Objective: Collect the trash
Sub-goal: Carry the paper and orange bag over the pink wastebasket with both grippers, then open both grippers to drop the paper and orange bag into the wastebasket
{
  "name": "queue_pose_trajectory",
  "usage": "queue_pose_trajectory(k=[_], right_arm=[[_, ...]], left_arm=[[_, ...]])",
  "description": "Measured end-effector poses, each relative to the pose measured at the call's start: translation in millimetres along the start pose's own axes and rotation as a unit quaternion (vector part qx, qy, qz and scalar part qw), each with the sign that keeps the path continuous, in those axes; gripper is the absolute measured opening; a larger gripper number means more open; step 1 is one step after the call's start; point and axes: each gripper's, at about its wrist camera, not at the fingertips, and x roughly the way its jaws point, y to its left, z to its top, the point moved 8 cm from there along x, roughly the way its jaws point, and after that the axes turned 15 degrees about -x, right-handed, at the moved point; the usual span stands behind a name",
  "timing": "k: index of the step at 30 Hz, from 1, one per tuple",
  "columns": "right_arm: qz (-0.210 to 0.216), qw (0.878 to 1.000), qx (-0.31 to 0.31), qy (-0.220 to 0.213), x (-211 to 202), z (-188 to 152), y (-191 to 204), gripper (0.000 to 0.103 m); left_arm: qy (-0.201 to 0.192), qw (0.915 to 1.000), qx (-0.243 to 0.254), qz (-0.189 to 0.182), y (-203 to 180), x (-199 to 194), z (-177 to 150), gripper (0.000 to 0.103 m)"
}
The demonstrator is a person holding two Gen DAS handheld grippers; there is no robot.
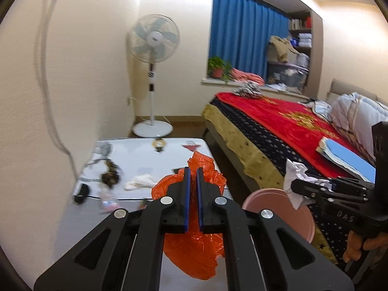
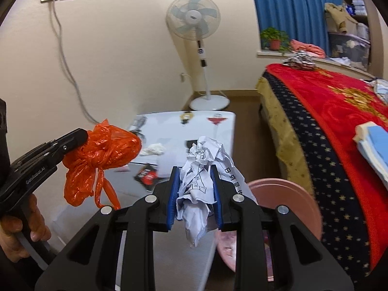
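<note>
My left gripper (image 1: 193, 169) is shut on a crumpled orange plastic bag (image 1: 191, 247) and holds it above the white table (image 1: 135, 145); the bag also shows at the left of the right wrist view (image 2: 101, 160). My right gripper (image 2: 195, 169) is shut on a crumpled white printed paper (image 2: 198, 184), held over the table's right edge above a pink bin (image 2: 291, 198). In the left wrist view the paper (image 1: 294, 179) and right gripper (image 1: 294, 185) are at the right, over the pink bin (image 1: 269, 197).
On the table lie a white crumpled tissue (image 1: 141, 180), a dark tangled item with cables (image 1: 109, 174) and a black-and-red wrapper (image 2: 148, 175). A bed with a red blanket (image 1: 278, 121) stands right of the bin. A standing fan (image 1: 154, 72) is behind the table.
</note>
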Motion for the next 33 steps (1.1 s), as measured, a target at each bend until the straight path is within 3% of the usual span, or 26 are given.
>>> queue_pose_trajectory(k=[8, 15, 23, 28, 30, 31, 32, 33], right_arm=[[-0.056, 0.998, 0.007, 0.032, -1.3, -22.1, -62.9, 0.025], [-0.065, 0.993, 0.057, 0.077, 15.2, -53.8, -116.9, 0.025], [-0.074, 0.987, 0.067, 0.128, 38.8, -83.8, -133.3, 0.026], [-0.091, 0.983, 0.068, 0.143, 47.1, -94.3, -140.3, 0.033], [-0.101, 0.981, 0.072, 0.149, 48.5, -97.4, -143.1, 0.051], [-0.106, 0.98, 0.076, 0.147, 48.0, -97.2, -144.6, 0.058], [-0.114, 0.98, 0.078, 0.146, 46.2, -97.5, -146.9, 0.061], [-0.119, 0.979, 0.08, 0.144, 45.1, -96.5, -149.4, 0.07]], left_arm=[[0.055, 0.9967, 0.016, -0.058, -78.4, 54.5, -29.4, 0.005], [0.107, 0.9895, 0.002, -0.097, -123.5, 107.9, -60.8, 0.005], [0.157, 0.982, 0.007, -0.106, -145.8, 155.8, -97.9, 0.005], [0.168, 0.9806, 0.028, -0.096, -150.3, 170.8, -111.4, 0.006], [0.179, 0.9792, 0.022, -0.093, -146.2, 174.5, -115.1, 0.019], [0.182, 0.9792, 0.02, -0.087, -143.5, 174.7, -115.7, 0.049], [0.179, 0.9822, 0.016, -0.054, -134.3, 176.6, -115.4, 0.073], [0.174, 0.984, 0.009, -0.038, -127.9, 178.3, -113.6, 0.08]])
